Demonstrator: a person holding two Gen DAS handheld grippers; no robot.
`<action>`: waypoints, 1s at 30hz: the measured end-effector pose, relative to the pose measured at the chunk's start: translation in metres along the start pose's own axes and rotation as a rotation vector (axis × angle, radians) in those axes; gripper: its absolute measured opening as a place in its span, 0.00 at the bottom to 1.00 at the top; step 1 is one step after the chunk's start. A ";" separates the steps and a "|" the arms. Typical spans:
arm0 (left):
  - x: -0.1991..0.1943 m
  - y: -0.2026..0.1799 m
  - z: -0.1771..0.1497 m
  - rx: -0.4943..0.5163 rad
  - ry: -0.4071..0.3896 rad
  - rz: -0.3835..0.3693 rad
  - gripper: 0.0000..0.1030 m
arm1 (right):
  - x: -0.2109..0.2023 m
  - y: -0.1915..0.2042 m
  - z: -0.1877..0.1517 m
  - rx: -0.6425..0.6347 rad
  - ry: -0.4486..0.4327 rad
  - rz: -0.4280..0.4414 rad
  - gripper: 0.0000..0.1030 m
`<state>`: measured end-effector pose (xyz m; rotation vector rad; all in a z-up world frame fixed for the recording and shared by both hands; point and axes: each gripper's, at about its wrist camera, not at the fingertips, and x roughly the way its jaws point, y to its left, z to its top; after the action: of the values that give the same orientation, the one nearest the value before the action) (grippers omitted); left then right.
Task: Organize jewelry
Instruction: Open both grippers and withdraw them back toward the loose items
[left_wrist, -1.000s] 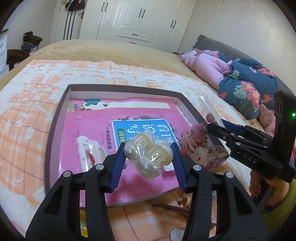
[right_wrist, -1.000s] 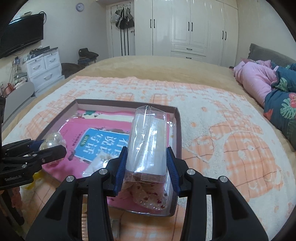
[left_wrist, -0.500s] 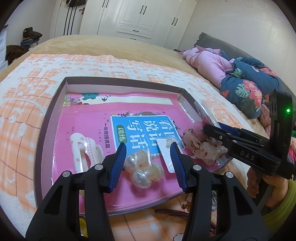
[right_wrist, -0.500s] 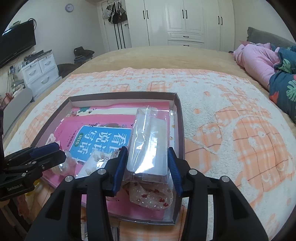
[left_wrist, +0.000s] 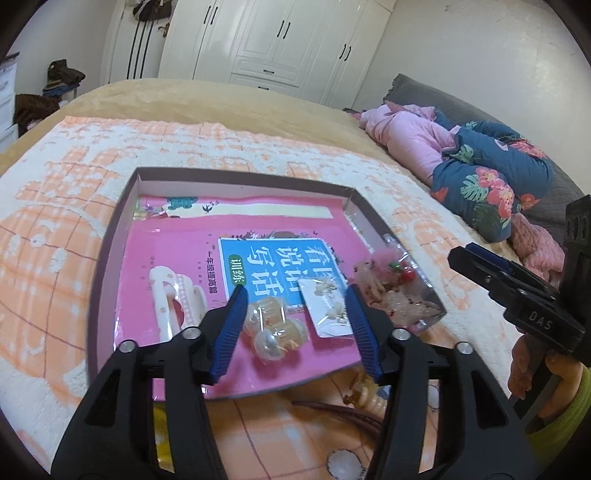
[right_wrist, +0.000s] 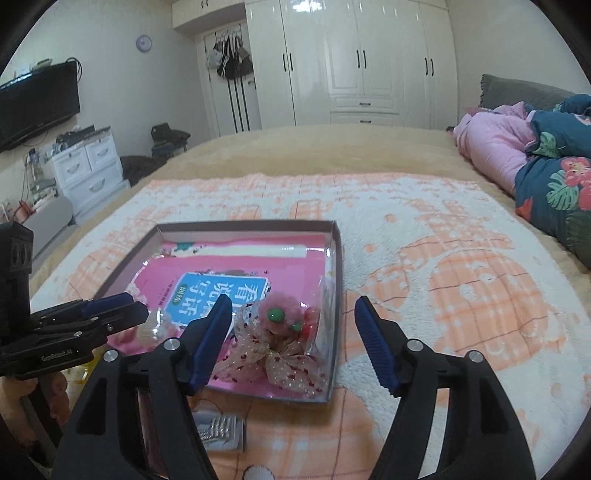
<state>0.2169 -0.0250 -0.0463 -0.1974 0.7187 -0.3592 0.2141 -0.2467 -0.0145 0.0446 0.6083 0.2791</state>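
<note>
Down on the bed, a shallow cardboard tray (left_wrist: 110, 236) sits on an orange-and-white blanket (right_wrist: 443, 258), floored by a pink booklet (left_wrist: 177, 251) with a blue title panel. Inside the tray: a white hair claw (left_wrist: 173, 306) at the left, a clear packet of pale round beads (left_wrist: 275, 328) near the front, a small white card of earrings (left_wrist: 327, 310) just beside it, and a clear bag of bow-and-pompom hair ornaments (right_wrist: 284, 343) against the tray's right wall. Left gripper (left_wrist: 295, 328) hovers over the bead packet, jaws spread wide, nothing between them; packet lies flat on the booklet. Right gripper (right_wrist: 291, 343) likewise released, jaws apart, one finger over the ornament bag, the other past the tray's right wall. Off the tray's front edge on the blanket: a small packet of silvery pieces (right_wrist: 218, 432), possibly hairpins, too blurred to be sure, and a tan claw clip (left_wrist: 365, 395). Blanket right of the tray is bare; pink and floral bedding (right_wrist: 535, 155) lies well apart.
</note>
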 end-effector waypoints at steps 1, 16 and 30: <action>-0.004 -0.001 0.000 -0.001 -0.006 -0.001 0.52 | -0.005 -0.001 0.000 0.002 -0.007 0.004 0.70; -0.069 -0.014 0.000 -0.003 -0.119 0.048 0.89 | -0.071 0.008 -0.011 -0.066 -0.138 -0.040 0.86; -0.095 -0.024 -0.016 0.022 -0.129 0.051 0.89 | -0.097 0.017 -0.021 -0.101 -0.156 -0.005 0.87</action>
<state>0.1343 -0.0110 0.0063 -0.1798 0.5913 -0.3029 0.1215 -0.2574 0.0243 -0.0319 0.4392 0.2986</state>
